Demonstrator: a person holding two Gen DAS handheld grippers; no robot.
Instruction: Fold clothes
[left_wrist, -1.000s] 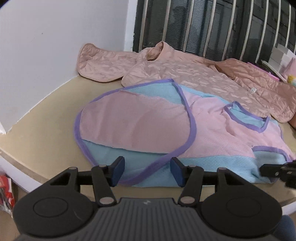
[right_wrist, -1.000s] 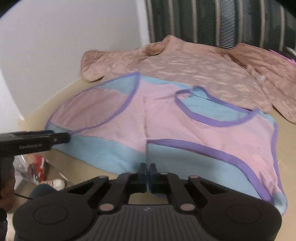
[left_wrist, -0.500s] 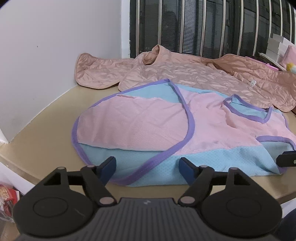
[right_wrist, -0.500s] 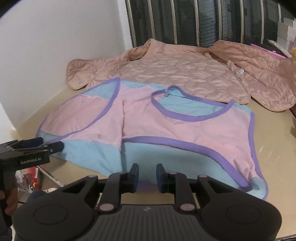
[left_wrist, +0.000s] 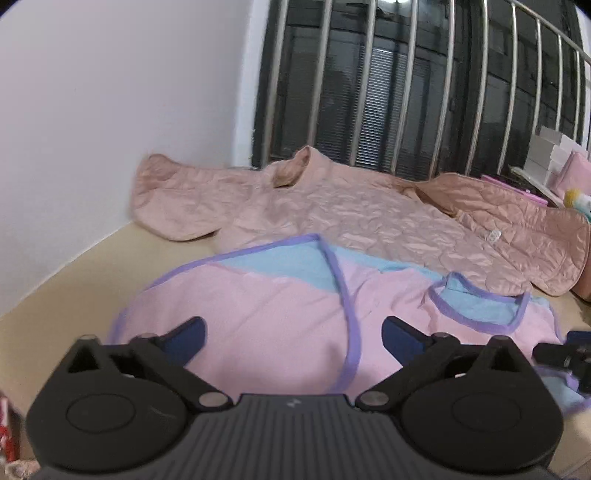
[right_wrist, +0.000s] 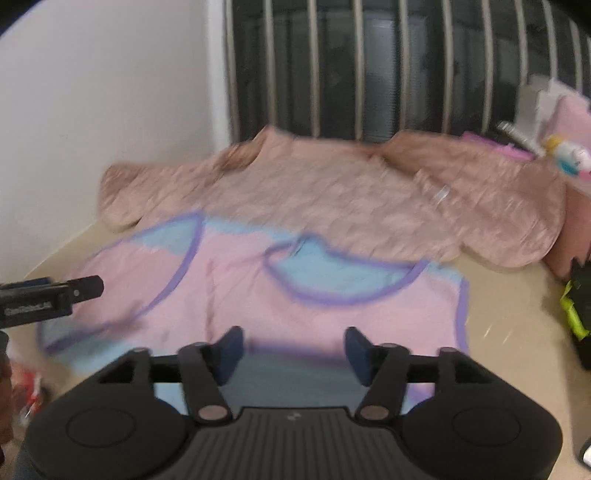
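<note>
A pink and light-blue sleeveless top (left_wrist: 280, 317) with purple trim lies flat on the beige table (left_wrist: 66, 280), its left side folded over the middle. My left gripper (left_wrist: 293, 338) hovers above the top's near left part; its jaws are opening, wide apart, with nothing between them. Seen from the right wrist, the same top (right_wrist: 332, 306) lies below my right gripper (right_wrist: 293, 350), whose jaws are also opening and hold nothing. The other gripper's finger shows at each view's edge.
A quilted dusty-pink jacket (left_wrist: 369, 210) is spread behind the top, against a white wall (left_wrist: 110, 110) and a barred dark window (left_wrist: 406, 92). White boxes and a small toy (left_wrist: 576, 197) sit at the far right. A black and yellow object (right_wrist: 578, 306) lies at the right.
Both grippers opened: the left from half open to wide, the right from shut to open. Both views tilted up and pulled back from the top's near hem.
</note>
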